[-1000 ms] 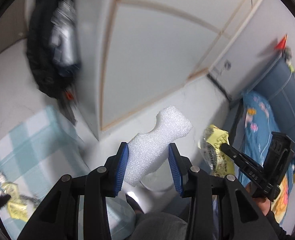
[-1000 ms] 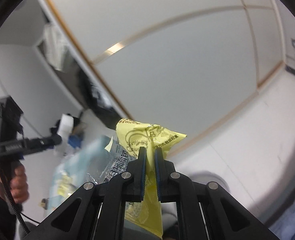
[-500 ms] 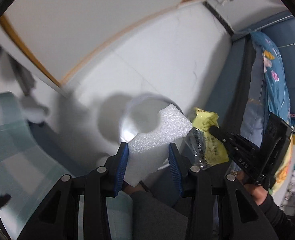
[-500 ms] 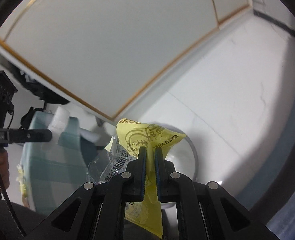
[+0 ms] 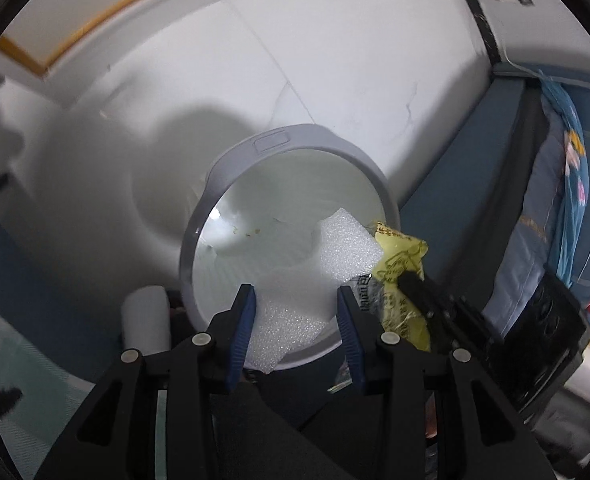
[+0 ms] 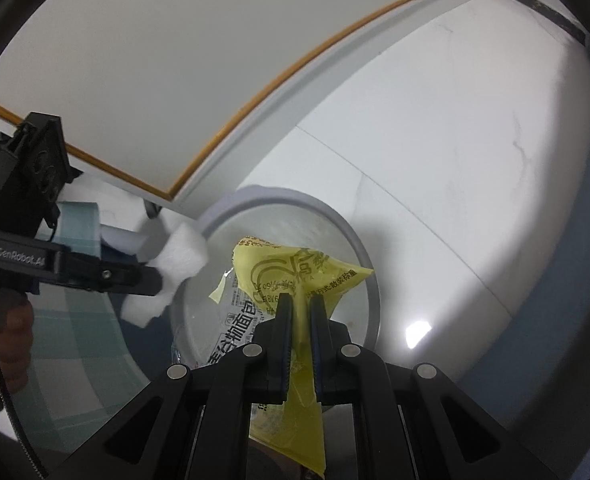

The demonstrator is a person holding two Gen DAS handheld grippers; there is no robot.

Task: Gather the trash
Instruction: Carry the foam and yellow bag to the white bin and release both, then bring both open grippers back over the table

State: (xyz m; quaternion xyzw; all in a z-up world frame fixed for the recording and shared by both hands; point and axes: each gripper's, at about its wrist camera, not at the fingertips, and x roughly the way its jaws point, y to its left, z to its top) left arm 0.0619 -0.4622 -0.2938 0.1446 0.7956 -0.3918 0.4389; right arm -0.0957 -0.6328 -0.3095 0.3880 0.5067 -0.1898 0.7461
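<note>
Now both are over the bin [image 5: 295, 148]: left hand-held gripper [image 5: 295, 312] grasping foam [image 5: 335, 256], right hand-held gripper [image 6: 301, 316] clenched on a yellow wrapper [image 6: 287, 268].

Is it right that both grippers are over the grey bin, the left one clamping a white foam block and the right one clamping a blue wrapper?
Not quite: the wrapper is yellow, not blue. The right wrist view shows the right gripper clamping a yellow wrapper over the grey bin. The rest holds: the left gripper clamps the white foam block.
</note>
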